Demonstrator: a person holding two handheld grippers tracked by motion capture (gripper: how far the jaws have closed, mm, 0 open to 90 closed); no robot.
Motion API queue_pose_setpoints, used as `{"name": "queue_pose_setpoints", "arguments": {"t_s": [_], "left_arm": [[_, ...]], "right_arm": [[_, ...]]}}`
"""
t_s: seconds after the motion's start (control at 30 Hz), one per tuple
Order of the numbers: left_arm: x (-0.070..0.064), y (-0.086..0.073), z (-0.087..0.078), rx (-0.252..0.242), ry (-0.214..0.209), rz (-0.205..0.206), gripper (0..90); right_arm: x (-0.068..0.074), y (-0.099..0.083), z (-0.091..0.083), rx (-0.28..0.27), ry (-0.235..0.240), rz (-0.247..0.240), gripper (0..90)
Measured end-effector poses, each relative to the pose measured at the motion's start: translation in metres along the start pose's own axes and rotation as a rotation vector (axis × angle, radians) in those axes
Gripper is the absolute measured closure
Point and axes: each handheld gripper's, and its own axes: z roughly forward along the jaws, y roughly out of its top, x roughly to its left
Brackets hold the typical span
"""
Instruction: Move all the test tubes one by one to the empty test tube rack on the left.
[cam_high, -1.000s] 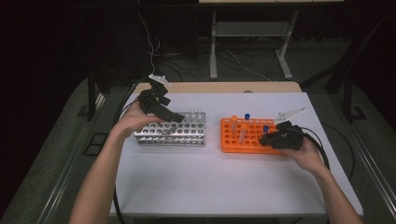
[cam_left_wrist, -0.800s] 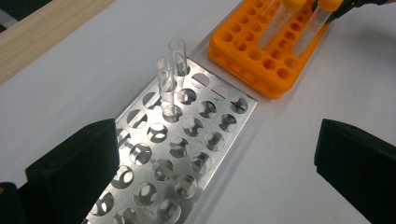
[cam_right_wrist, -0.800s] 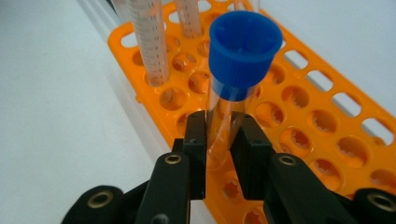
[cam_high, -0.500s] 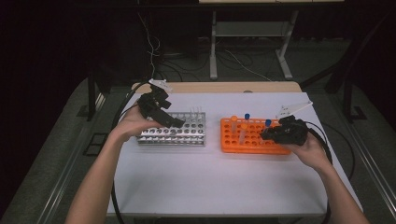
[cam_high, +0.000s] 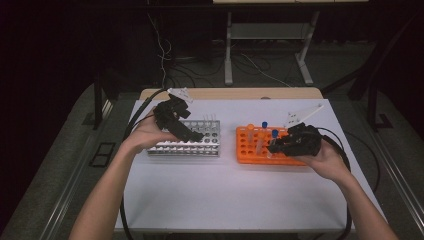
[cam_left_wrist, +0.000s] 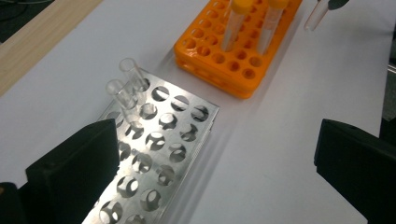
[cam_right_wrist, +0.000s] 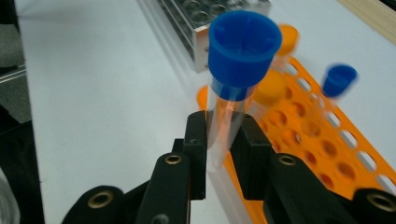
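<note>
Right gripper (cam_right_wrist: 218, 154) clamped on clear plastic tube with blue screw cap (cam_right_wrist: 243, 49), centre of right gripper view, grip just below cap. In high view, same tube (cam_high: 274, 136) right of centre, over near edge of orange plastic rack with round holes (cam_high: 248, 154). Whether tube tip was seated in a hole or clear of rack: not readable.

Left gripper (cam_high: 196, 135) left of centre in high view, over bare-metal perforated rack (cam_high: 165, 148), jaws spread wide, holding nothing. Two uncapped clear glass tubes (cam_left_wrist: 128, 88) upright in that rack's far corner, upper left of left gripper view.

Judged step: moving blue-capped tube between racks, likely orange to metal. To do it well:
- Kept vertical, lifted straight until tip clears hole rim, no sideways pull while inside.
- Grip high near cap, so lower end may swing; slow travel, squeeze held steady.
- Over target hole, tip centred first, then lowered straight.
- Clear of the two glass tubes and of the empty left gripper.

Hard to make out:
- Tube bottom hidden behind right jaws in right gripper view.
- Second blue-capped tube (cam_right_wrist: 339, 80) blurred at right, hole position unclear.
- Two yellow-capped tubes (cam_left_wrist: 244, 5) cut off at top edge of left gripper view.
- Tube contents, if any: unclear.
</note>
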Motion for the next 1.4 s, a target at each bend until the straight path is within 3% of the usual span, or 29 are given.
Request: {"name": "queue_pose_setpoints", "arguments": {"t_s": [0.33,0.73,1.4], "left_arm": [[-0.019,0.017,0.008,0.024,-0.033,0.073,0.0],[-0.038,0.03,0.018,0.043,-0.061,0.144,0.0],[-0.052,0.037,0.026,0.059,-0.125,0.206,22.5]], "right_arm": [[0.018,0.025,0.018,0.015,0.069,-0.065,75.8],[0.025,0.042,0.04,0.037,0.116,-0.083,75.8],[0.039,0.067,0.074,0.057,0.159,-0.131,75.8]]}}
